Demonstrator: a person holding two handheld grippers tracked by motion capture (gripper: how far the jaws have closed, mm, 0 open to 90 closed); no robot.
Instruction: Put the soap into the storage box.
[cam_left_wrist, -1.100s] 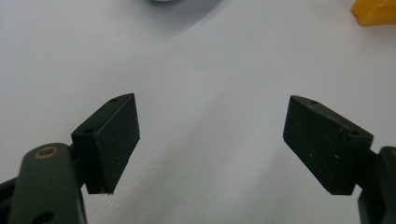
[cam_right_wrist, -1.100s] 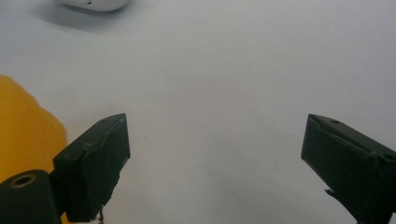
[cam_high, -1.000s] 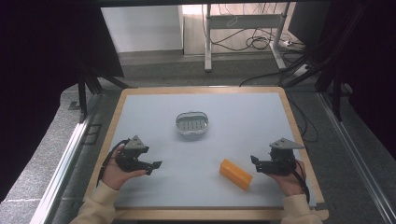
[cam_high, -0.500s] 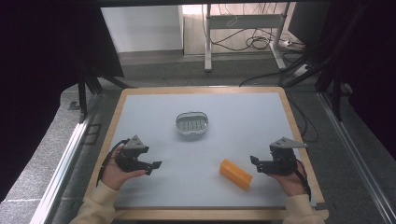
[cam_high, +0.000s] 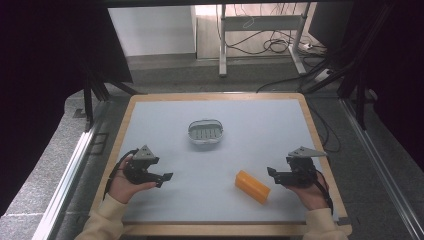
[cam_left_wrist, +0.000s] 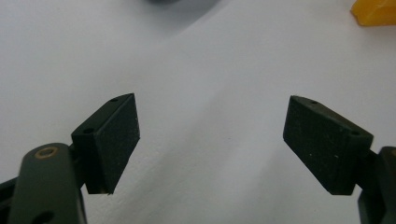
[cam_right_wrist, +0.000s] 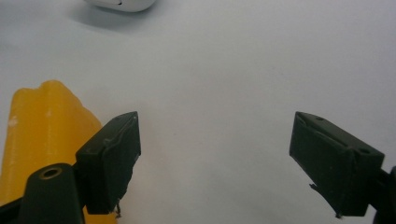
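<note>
Your two hands rest at the near edge of the pale desk (cam_high: 150, 130), a gripper in each. Nearest you, the orange block (cam_high: 252, 186) lies on the desk at a slant, just left of your right gripper (cam_high: 270, 171), whose tips point at it from close by without touching. In the right gripper view the block (cam_right_wrist: 39, 140) sits beside and behind the left-hand one of the fingers (cam_right_wrist: 114, 158), outside the gap; bare desk lies between the two pads, which stand spread.

Across the desk, your left gripper (cam_high: 167, 176) points right, well apart from the block. Its fingers (cam_left_wrist: 112, 140) are spread wide over bare desk in the left gripper view, with a corner of the block (cam_left_wrist: 376, 11) at the far right of that frame.

Farther off, near the middle of the desk, sits a small oval grey basket (cam_high: 205, 132) with a slotted floor; whether anything lies in it cannot be told from here. It is well apart from the block and from both grippers.

Against the frame a second ago, both hands, the block and the basket lie where they did. The right gripper's fingers have just been closing a little, with nothing between them.
</note>
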